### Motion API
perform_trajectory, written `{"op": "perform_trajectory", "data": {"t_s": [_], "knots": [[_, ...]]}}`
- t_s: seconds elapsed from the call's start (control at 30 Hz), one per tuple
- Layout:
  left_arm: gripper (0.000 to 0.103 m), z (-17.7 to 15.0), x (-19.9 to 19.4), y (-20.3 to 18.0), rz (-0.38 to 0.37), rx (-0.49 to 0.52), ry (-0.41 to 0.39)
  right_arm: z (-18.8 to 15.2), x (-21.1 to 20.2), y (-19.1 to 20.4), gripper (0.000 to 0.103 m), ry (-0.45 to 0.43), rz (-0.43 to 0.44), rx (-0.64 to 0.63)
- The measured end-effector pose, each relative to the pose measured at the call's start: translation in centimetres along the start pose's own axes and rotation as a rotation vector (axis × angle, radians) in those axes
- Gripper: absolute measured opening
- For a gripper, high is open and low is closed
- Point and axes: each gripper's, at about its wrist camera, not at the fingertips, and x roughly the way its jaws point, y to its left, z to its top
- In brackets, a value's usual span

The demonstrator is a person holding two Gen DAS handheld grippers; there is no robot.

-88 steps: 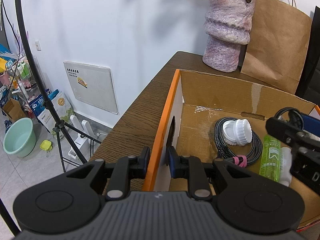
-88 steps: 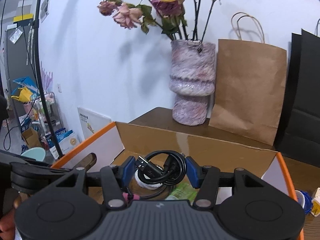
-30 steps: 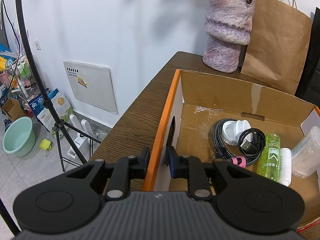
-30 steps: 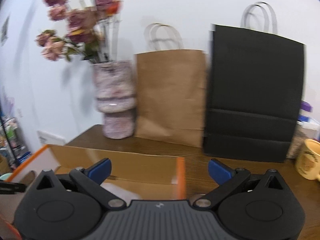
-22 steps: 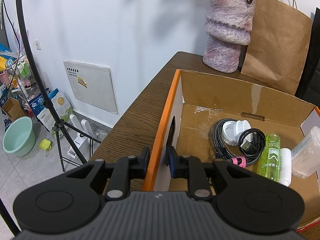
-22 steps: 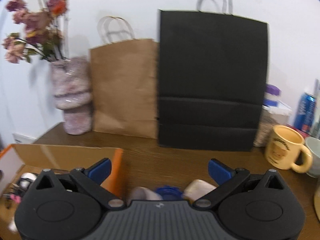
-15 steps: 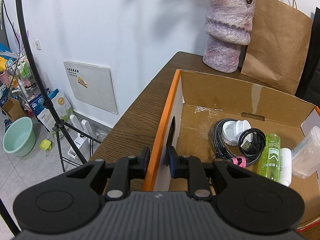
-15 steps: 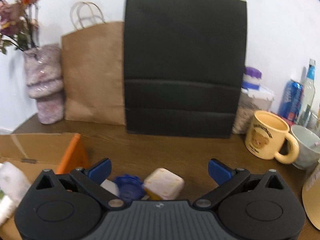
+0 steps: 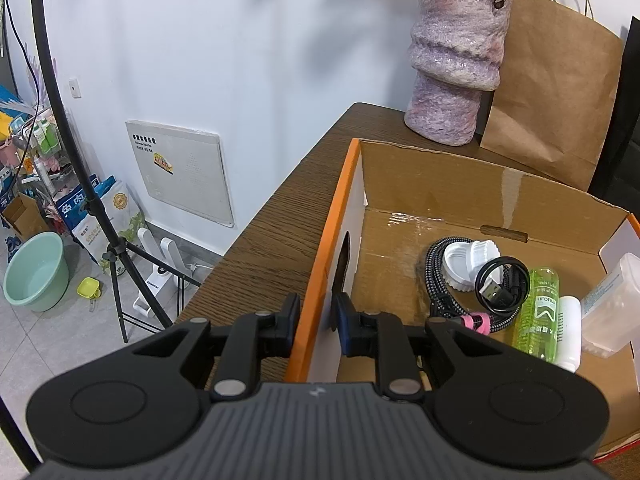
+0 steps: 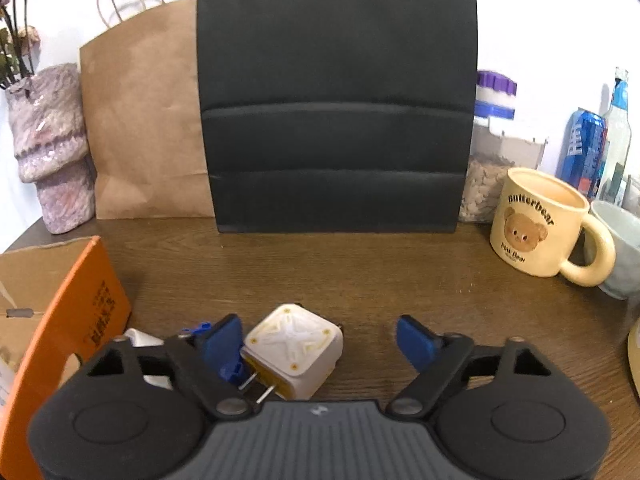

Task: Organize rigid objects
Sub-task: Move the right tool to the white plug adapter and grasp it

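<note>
1. The left gripper pinches the orange side wall of the cardboard box — steadying it on the counter.
2. The right gripper has its jaws spread wide, holding nothing.
3. The white plug adapter lies on the counter between those jaws, nearer the left one (prongs toward the camera) — likely the right gripper's next pick.

The left wrist view looks down from just above the cardboard box, close over its orange left wall, toward the wall corner. The right wrist view sits low over the wooden table, facing the black bag. Both share the box, the purple vase and the brown paper bag
</note>
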Motion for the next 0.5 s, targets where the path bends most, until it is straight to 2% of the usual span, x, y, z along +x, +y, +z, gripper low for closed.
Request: {"op": "perform_trajectory", "data": {"t_s": [0.27, 0.3, 0.33, 0.5], "knots": [[0.02, 0.0, -0.01, 0.03, 0.0, 0.0, 0.0, -0.45, 0.55, -0.44, 0.079, 0.018, 0.026, 0.036], [0.02, 0.0, -0.01, 0.0, 0.0, 0.0, 0.0, -0.43, 0.51, -0.57, 0.069, 0.019, 0.041, 0.044], [0.02, 0.0, -0.01, 0.05, 0.0, 0.0, 0.0, -0.43, 0.49, -0.66, 0.055, 0.019, 0.056, 0.051], [0.02, 0.0, -0.01, 0.05, -0.001, 0.0, 0.0, -0.49, 0.44, -0.48, 0.055, 0.025, 0.015, 0.035]]}}
